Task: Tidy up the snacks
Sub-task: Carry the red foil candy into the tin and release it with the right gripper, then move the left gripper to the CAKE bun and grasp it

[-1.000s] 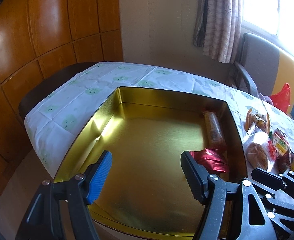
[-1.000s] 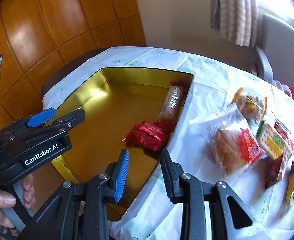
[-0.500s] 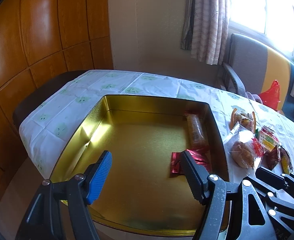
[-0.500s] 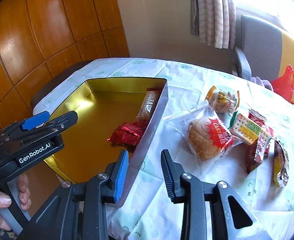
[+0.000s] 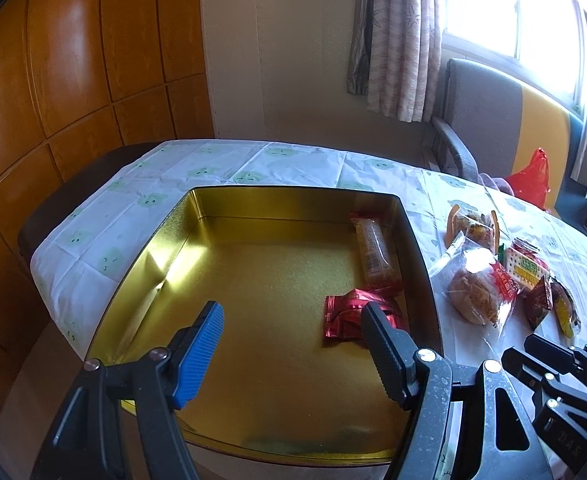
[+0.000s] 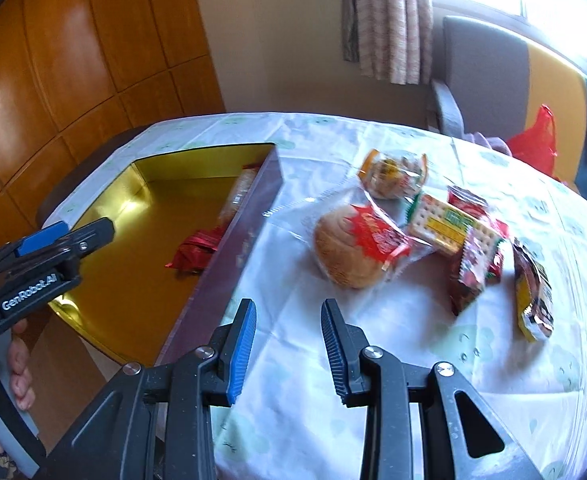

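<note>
A gold tin box (image 5: 165,240) (image 6: 141,176) sits on the table's left part. Inside lie a long wrapped biscuit roll (image 5: 375,254) (image 6: 239,190) and a red foil snack (image 5: 351,316) (image 6: 195,250). Right of the box lies a heap of packets: a round bun in clear wrap (image 6: 353,252) (image 5: 479,294), a cracker pack (image 6: 449,224), a small cake pack (image 6: 393,172), red sachets (image 6: 473,272) and a dark packet (image 6: 533,300). My left gripper (image 5: 291,344) hovers open and empty over the box's near part. My right gripper (image 6: 287,348) is open and empty above the cloth, short of the bun.
The table wears a white cloth with green prints (image 5: 221,168). A grey and yellow armchair (image 5: 489,120) and a red bag (image 5: 531,178) stand behind it by the window. Wooden wall panels (image 5: 73,80) are on the left.
Both grippers have pulled back and risen. The right one has swung right, from over the box's edge to over the cloth facing the snack heap. Both stay open.
</note>
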`<action>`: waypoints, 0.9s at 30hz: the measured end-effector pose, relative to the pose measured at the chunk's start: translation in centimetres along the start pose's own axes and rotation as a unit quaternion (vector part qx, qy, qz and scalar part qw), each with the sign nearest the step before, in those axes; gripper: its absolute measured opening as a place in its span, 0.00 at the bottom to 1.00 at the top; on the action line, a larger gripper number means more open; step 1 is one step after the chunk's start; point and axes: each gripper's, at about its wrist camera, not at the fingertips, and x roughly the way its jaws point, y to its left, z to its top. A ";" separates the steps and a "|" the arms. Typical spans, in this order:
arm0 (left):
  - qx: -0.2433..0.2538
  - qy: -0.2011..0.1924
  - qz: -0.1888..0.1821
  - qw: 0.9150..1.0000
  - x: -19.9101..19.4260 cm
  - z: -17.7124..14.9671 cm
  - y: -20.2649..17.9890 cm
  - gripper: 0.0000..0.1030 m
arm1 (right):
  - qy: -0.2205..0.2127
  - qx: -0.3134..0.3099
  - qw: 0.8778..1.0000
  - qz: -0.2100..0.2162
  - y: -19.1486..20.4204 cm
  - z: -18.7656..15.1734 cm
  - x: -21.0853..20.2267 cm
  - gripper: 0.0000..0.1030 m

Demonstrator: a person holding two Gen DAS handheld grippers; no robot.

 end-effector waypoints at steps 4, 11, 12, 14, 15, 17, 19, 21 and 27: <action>0.008 0.001 -0.004 1.000 0.0 -0.1 -0.4 0.70 | 0.006 0.010 1.000 -0.015 -1.1 -0.7 0.1 0.33; 0.021 0.003 -0.008 1.000 -0.1 -0.3 -1.2 0.70 | 0.017 0.035 0.999 -0.038 -3.6 -1.9 0.2 0.33; 0.022 0.003 -0.008 1.000 0.0 -0.2 -1.3 0.70 | 0.018 0.036 0.998 -0.043 -3.9 -2.1 0.2 0.33; 0.025 0.005 -0.009 1.000 0.0 -0.3 -1.5 0.70 | 0.022 0.043 0.997 -0.052 -4.7 -2.6 0.1 0.33; 0.026 0.005 -0.010 1.000 0.0 -0.3 -1.6 0.70 | 0.024 0.047 0.997 -0.055 -5.1 -2.8 0.2 0.33; 0.030 0.004 -0.012 0.999 -0.1 -0.3 -1.9 0.70 | 0.029 0.057 0.996 -0.061 -6.0 -3.2 0.2 0.33; 0.034 0.005 -0.013 0.999 -0.1 -0.3 -2.3 0.69 | 0.032 0.067 0.995 -0.066 -6.7 -3.6 0.2 0.33; 0.037 0.005 -0.016 0.999 -0.2 -0.3 -2.6 0.69 | 0.035 0.074 0.994 -0.071 -7.4 -3.9 0.2 0.33; 0.050 0.006 -0.023 0.998 -0.4 -0.2 -3.8 0.69 | 0.038 0.087 0.992 -0.079 -8.7 -4.8 0.1 0.33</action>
